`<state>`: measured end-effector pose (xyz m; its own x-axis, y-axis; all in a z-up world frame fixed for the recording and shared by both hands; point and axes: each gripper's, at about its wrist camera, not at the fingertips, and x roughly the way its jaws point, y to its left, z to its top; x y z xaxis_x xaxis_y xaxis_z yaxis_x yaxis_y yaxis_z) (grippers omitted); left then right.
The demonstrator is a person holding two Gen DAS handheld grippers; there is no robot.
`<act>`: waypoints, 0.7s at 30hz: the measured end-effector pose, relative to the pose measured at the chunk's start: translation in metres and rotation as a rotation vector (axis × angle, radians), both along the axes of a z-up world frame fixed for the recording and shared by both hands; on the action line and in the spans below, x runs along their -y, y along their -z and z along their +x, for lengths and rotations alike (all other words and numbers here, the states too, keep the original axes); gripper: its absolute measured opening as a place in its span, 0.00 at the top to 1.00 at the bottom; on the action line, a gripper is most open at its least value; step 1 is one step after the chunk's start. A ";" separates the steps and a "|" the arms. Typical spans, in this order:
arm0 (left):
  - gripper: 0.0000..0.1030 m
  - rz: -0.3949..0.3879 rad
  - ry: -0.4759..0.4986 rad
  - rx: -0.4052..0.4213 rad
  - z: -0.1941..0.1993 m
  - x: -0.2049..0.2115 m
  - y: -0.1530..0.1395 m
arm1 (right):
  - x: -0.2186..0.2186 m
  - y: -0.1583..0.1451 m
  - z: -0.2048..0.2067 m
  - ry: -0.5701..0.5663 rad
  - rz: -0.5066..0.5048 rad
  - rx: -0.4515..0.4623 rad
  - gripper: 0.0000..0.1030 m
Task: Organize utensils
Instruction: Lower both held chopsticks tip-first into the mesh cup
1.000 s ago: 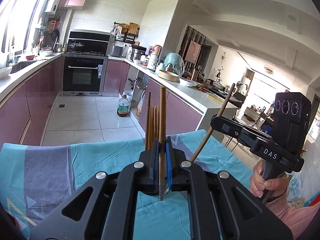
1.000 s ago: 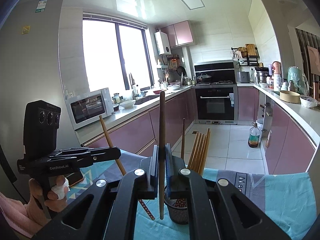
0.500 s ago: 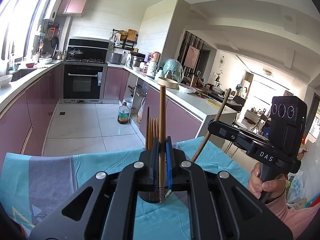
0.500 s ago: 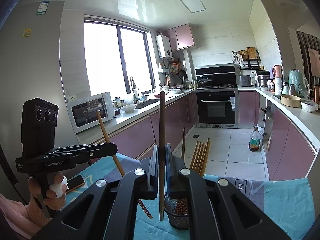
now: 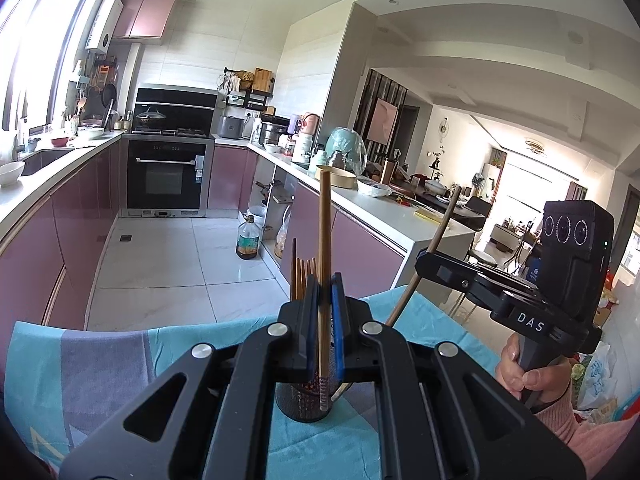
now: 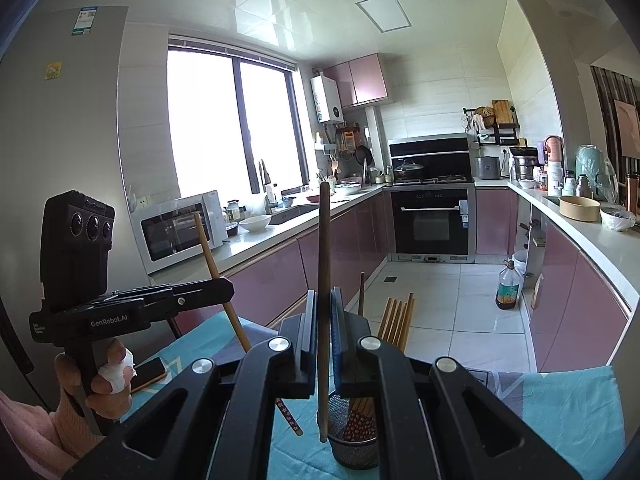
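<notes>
A: What's on the table (image 5: pixel 100 360)?
B: A teal cloth covers it, and a black mesh cup (image 6: pixel 354 446) of chopsticks (image 6: pixel 396 320) stands at 6 o'clock in both views.
A: And the grippers?
B: The left gripper (image 5: pixel 325 320) pinches one upright chopstick (image 5: pixel 324 248), its tip over the cup. The right gripper (image 6: pixel 322 336) pinches a darker chopstick (image 6: pixel 323 264), at the cup's rim.

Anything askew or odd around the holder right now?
Nothing spilled or damaged. The mesh holder stands upright on the cloth with chopsticks in it. Each gripper, left and right, holds one chopstick above it, not yet dropped in.
</notes>
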<state>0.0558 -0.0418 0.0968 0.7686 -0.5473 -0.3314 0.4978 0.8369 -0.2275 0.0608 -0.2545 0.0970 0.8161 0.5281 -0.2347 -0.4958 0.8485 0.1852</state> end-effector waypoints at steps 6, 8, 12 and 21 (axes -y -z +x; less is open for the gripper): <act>0.93 0.001 -0.001 0.002 0.001 0.002 -0.004 | 0.002 -0.003 0.004 0.008 0.001 0.004 0.95; 0.93 0.002 -0.002 0.003 0.002 0.000 -0.005 | 0.002 -0.003 0.005 0.009 0.002 0.004 0.95; 0.93 0.001 -0.007 -0.004 0.012 -0.003 -0.007 | 0.002 -0.002 0.005 0.014 0.004 0.002 0.95; 0.93 0.006 -0.014 -0.007 0.014 -0.001 -0.010 | -0.002 -0.003 0.006 0.027 0.003 -0.001 0.95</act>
<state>0.0699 -0.0406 0.1065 0.7734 -0.5348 -0.3402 0.4848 0.8449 -0.2260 0.0664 -0.2528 0.1002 0.8298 0.5067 -0.2339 -0.4726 0.8609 0.1884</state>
